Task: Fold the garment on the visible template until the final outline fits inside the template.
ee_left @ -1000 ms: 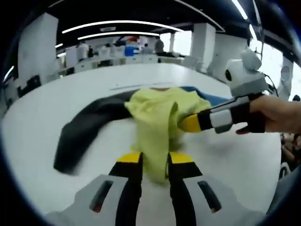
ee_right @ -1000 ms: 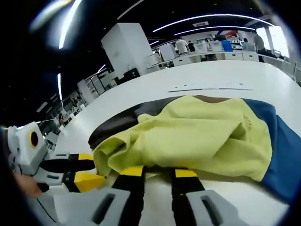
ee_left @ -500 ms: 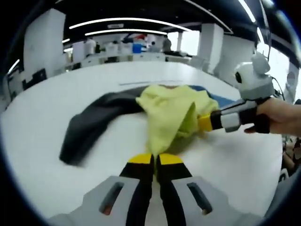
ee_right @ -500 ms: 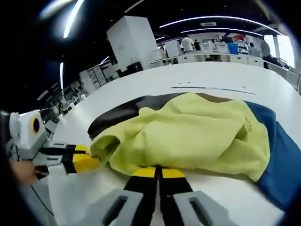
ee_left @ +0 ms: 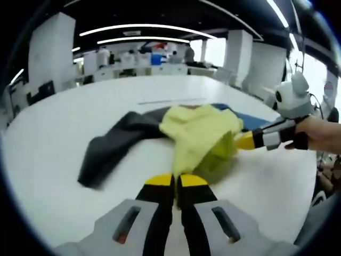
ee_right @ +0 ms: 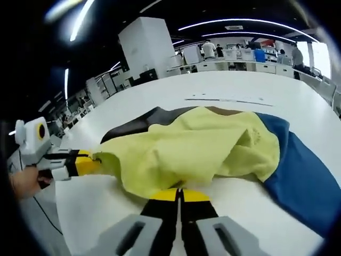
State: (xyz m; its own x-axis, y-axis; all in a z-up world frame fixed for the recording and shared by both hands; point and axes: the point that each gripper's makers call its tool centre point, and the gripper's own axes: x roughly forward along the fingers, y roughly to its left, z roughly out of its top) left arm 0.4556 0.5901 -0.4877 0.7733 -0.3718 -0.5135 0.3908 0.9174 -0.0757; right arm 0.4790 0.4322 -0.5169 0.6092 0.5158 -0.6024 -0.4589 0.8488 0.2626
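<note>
In the left gripper view, the left gripper [ee_left: 177, 180] has its jaws pressed together on the near edge of the yellow garment [ee_left: 200, 136]. The right gripper [ee_right: 179, 195] likewise pinches its hem. Around it on the white table [ee_left: 48, 144] lie a dark garment [ee_left: 114, 141] and a blue cloth [ee_right: 301, 178]; farther off are desks and people.

Both views sit low and close, facing the garment [ee_left: 200, 133] [ee_right: 197, 152] from opposite sides.

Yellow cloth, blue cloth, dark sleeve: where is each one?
yellow cloth [ee_right: 192, 152]: right gripper view, middle of its wrinkled top.
blue cloth [ee_right: 298, 178]: right gripper view, flat part right of the yellow.
dark sleeve [ee_left: 109, 146]: left gripper view, mid-length of the strip.
</note>
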